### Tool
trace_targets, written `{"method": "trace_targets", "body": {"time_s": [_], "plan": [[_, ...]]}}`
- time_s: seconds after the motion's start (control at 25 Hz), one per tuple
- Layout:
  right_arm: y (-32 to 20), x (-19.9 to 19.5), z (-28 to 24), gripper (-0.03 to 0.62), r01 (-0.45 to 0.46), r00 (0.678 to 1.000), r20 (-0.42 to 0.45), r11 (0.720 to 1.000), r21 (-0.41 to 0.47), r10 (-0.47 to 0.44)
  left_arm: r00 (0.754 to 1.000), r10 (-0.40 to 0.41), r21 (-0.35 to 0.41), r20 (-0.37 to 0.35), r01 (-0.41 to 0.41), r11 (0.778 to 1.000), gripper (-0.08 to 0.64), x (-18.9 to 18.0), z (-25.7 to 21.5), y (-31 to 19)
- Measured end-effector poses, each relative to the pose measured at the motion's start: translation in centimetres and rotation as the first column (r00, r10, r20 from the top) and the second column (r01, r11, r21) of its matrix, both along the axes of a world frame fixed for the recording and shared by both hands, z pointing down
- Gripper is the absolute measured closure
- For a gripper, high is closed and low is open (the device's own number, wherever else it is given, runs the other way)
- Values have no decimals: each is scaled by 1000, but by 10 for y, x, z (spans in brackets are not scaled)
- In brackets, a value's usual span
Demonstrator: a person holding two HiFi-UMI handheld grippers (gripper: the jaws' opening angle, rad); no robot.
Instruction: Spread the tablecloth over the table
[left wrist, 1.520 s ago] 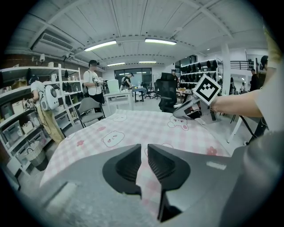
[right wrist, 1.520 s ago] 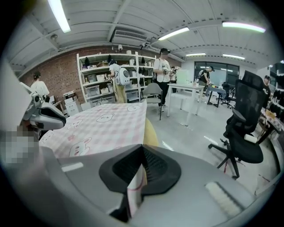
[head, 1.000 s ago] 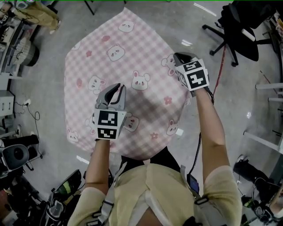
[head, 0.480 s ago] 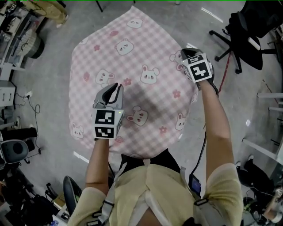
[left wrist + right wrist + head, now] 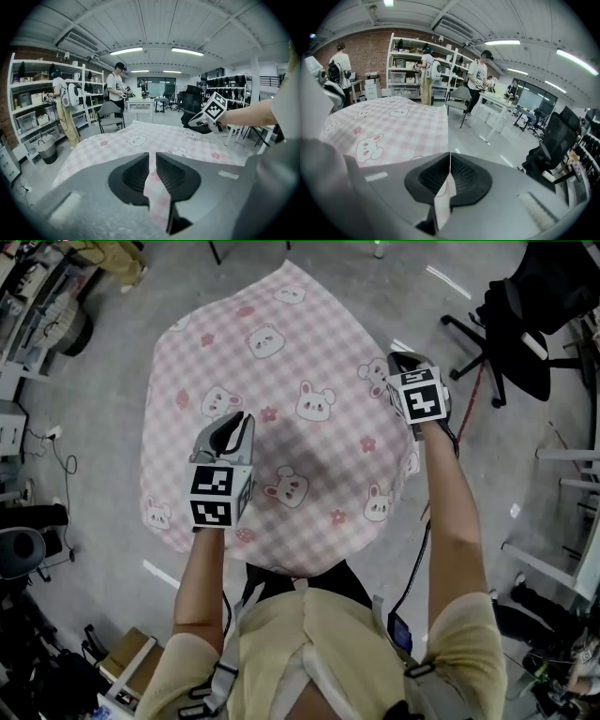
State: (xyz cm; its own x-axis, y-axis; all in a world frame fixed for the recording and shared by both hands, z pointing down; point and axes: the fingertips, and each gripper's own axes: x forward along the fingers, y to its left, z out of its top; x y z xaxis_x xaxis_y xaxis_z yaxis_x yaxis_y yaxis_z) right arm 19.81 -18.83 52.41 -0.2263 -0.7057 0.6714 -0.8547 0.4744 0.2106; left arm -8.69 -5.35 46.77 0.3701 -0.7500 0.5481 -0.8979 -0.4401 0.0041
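Note:
A pink checked tablecloth [image 5: 281, 371] printed with bears and rabbits covers the table and hangs over its edges. My left gripper [image 5: 234, 425] is over the cloth's near left part. In the left gripper view a fold of the tablecloth [image 5: 151, 180] runs between the near-closed jaws of the left gripper [image 5: 152, 159]. My right gripper [image 5: 405, 360] is at the cloth's right edge. In the right gripper view the right gripper [image 5: 450, 161] is shut on a thin strip of the cloth's edge [image 5: 443, 201], with the tablecloth [image 5: 393, 124] stretching away to the left.
A black office chair [image 5: 520, 324] stands on the grey floor at the right. Shelving and gear [image 5: 28, 324] line the left side, and a box [image 5: 127, 667] sits at the bottom left. Several people [image 5: 115, 86] and a chair [image 5: 110, 119] are beyond the table.
Both grippers have shifted a little while keeping hold of the cloth, the left one toward the left of the picture. The cloth's outline has changed slightly.

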Motion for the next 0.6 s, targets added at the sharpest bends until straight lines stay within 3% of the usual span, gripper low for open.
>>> {"method": "trace_targets", "body": {"time_s": [0.2,0.4,0.6], "plan": [[12,1,-22,583,3,998,63,1000,27,-5,1000,-15,1,-28,15,1000,508,9,-5,-4],[51,-38,-48,587,13,984,179,999,37,-20,997,-55,20,-50,56,998,508,-22,-23,8],[87,-55,-70,588,13,972,234,997,72,-30,992,-95,36,-80,98,994,509,-36,-38,21]]}}
